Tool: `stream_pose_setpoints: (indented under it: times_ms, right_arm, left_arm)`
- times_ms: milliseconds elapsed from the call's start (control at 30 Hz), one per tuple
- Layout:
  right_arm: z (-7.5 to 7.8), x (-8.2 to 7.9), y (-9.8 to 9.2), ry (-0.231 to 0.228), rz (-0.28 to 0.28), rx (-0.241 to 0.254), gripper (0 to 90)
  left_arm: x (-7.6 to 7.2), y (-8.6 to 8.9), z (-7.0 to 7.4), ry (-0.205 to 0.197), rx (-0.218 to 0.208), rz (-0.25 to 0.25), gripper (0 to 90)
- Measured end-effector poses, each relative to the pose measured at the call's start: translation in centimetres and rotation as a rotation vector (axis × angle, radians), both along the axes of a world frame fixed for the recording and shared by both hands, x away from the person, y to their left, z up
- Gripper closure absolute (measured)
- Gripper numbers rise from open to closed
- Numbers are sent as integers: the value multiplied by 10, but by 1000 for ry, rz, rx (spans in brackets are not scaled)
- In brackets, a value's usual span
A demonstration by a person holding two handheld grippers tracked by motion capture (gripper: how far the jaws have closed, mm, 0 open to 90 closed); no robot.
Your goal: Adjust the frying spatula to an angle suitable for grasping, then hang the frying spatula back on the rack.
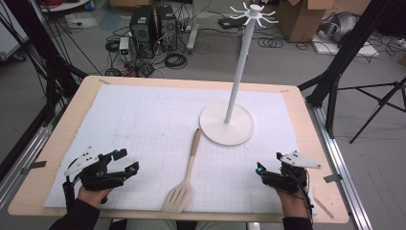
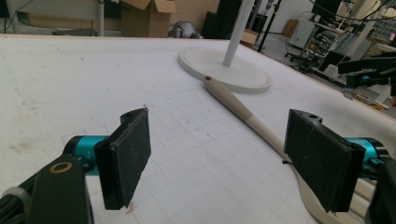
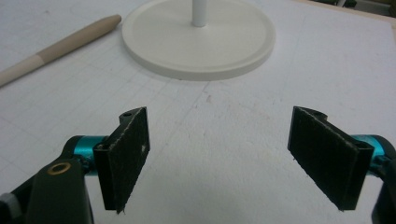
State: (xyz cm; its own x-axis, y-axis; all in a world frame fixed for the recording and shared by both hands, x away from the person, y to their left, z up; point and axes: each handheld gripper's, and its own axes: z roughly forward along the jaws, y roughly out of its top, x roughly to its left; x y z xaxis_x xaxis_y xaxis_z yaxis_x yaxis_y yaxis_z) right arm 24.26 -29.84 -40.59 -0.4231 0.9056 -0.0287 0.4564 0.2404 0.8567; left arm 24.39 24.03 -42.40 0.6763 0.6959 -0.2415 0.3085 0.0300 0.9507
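A white mat covers the table (image 1: 57, 143); a slotted wooden spatula (image 1: 184, 177) lies at its near edge, below the hook stand (image 1: 226, 122). Left tool (image 1: 122, 162) and right tool (image 1: 269, 168) rest spread, empty. Likely nothing begun; grasping the spatula's handle seems next.

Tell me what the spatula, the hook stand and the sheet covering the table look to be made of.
Spatula: pale unfinished-looking wood, matte, with a darker tan far handle end; possibly bamboo.
Hook stand: smooth off-white pole and round base with a slight sheen, likely painted metal or plastic; cannot tell which.
Sheet: white, matte, faintly gridded and scuffed, paper or thin mat.
Table: light wood-look board at the edges.
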Motion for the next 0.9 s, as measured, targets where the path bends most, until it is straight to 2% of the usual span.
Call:
stream_pose_setpoints:
  times_ms: [167, 333, 400, 500, 600, 733, 833, 900]
  right_arm:
    - [-1, 0, 3, -7, 20, -25, 194]
    - [0, 0, 2, -14, 13, -17, 194]
    - [0, -1, 1, -14, 13, -18, 195]
    - [0, -3, 1, -10, 17, -8, 195]
    - [-1, -4, 0, -9, 9, -6, 195]
    - [-1, -7, -2, -9, 0, -6, 195]
    - [-1, -8, -3, -9, -4, -8, 194]
    - [-1, -8, -3, -9, -9, -14, 195]
  left_arm:
    - [0, 0, -1, 7, 0, 3, 232]
    - [-1, -2, 0, 2, 10, 2, 232]
    - [0, -2, 0, 5, 26, 3, 231]
    - [2, -3, -1, 14, 21, 17, 232]
    - [4, -5, -1, 24, 28, 8, 231]
    - [4, -8, 0, 14, 30, -1, 231]
    - [5, -12, 0, 27, 42, -16, 232]
    - [5, -15, -1, 52, 72, -30, 250]
